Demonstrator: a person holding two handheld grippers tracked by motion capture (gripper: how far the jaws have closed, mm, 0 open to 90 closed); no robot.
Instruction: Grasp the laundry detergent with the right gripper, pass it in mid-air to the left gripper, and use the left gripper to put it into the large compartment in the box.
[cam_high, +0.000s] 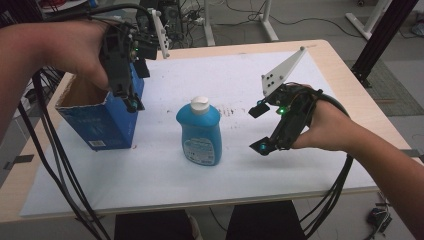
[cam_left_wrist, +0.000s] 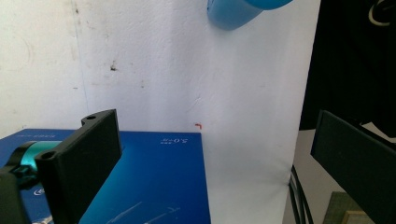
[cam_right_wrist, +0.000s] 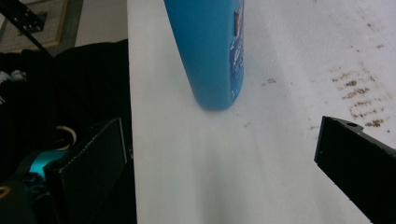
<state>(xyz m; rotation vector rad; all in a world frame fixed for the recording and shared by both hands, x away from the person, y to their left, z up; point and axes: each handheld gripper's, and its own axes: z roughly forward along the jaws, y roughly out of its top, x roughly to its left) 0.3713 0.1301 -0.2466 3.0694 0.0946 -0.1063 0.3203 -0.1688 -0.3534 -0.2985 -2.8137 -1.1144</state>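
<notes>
Bottle: the blue bottle (cam_high: 199, 134) with a white cap (cam_high: 200, 104) stands up straight near the middle of the white sheet (cam_high: 150, 175) on the table (cam_high: 345, 85).
Long way of the bottle: it runs up and down, from the sheet to the cap. Its wide face with the label looks toward the person.
Right gripper: the right gripper (cam_high: 260, 128) hangs in the air just to the right of the bottle. Its jaws are wide apart and hold nothing.
Which way the bottle lies from it: the jaws point left, at the side of the bottle. One jaw is higher and one is lower, and the gap between them faces the bottle.
Seen from the right gripper: the bottle (cam_right_wrist: 210, 51) is ahead of the two black jaws, a bit to the left side of the gap, not yet between them.
Left gripper: the left gripper (cam_high: 131, 102) is up by the blue box (cam_high: 102, 125), close to its open top. Its jaws are wide apart too, with nothing in them.
Seen from the left gripper: the blue box (cam_left_wrist: 154, 182) is right below the jaws and the bottle (cam_left_wrist: 238, 11) is far off at the top.
Box and bottle: the box stands to the left of the bottle, near it but not touching.
Nearer hand: the right one looks nearer and is aimed at the bottle, so I think it is the one to grab it.
What the grab needs: I think the right gripper has to slide left until the bottle sits between the jaws.
</notes>
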